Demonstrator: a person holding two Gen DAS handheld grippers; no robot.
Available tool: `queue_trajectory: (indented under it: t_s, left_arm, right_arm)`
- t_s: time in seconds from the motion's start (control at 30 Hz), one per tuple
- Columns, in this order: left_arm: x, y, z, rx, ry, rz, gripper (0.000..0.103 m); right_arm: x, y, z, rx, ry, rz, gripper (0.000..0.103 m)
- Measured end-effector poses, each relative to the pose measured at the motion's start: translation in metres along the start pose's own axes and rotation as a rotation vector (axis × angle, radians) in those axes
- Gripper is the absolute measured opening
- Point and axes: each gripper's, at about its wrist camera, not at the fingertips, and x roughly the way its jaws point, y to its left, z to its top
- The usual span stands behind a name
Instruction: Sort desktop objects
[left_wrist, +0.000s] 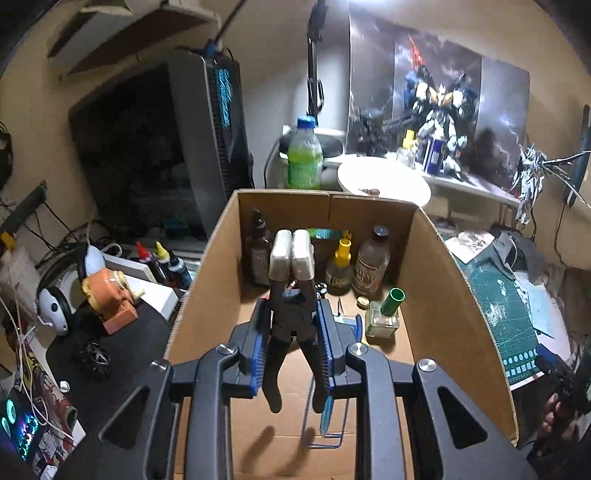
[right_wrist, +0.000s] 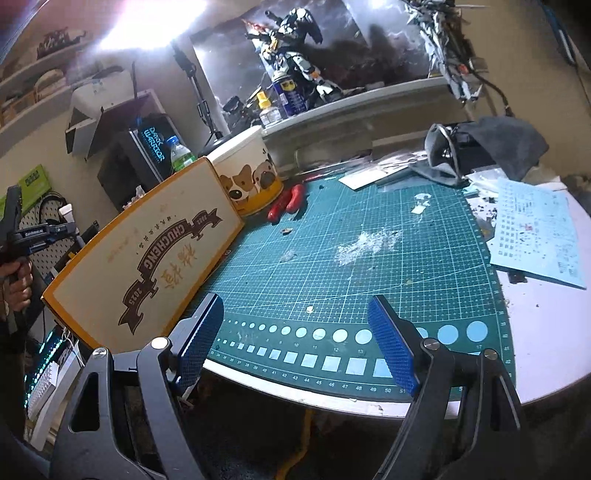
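Our messy table held a cardboard box. We gripped black pliers in the left hand-held gripper over it; lowering gently seemed best. Our right hand-held gripper was open.

My left camera looks down, close, into the cardboard box. My right camera faces the green cutting mat from the bench edge. Both views share the box and the robot poster.

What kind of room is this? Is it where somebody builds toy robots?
Probably, yes: it looks like a model-building hobby desk. A green cutting mat covers the table, a robot model stands on the shelf in front of a robot poster, and little bottles sit in a cardboard box.
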Motion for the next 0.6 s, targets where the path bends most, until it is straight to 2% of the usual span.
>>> queue_trajectory:
  t_s: [0.17,0.6]
  left_arm:
    - [0.028,-0.002,0.015,0.013,0.083,0.011,0.024]
    - [0.075,-0.005,0.051,0.060,0.194,0.056,0.024]
  right_arm:
    - [-0.004,-0.005,0.001,0.008,-0.011,-0.007,0.079]
    - [-0.010,-0.017,0.003,0.025,-0.026,-0.021,0.079]
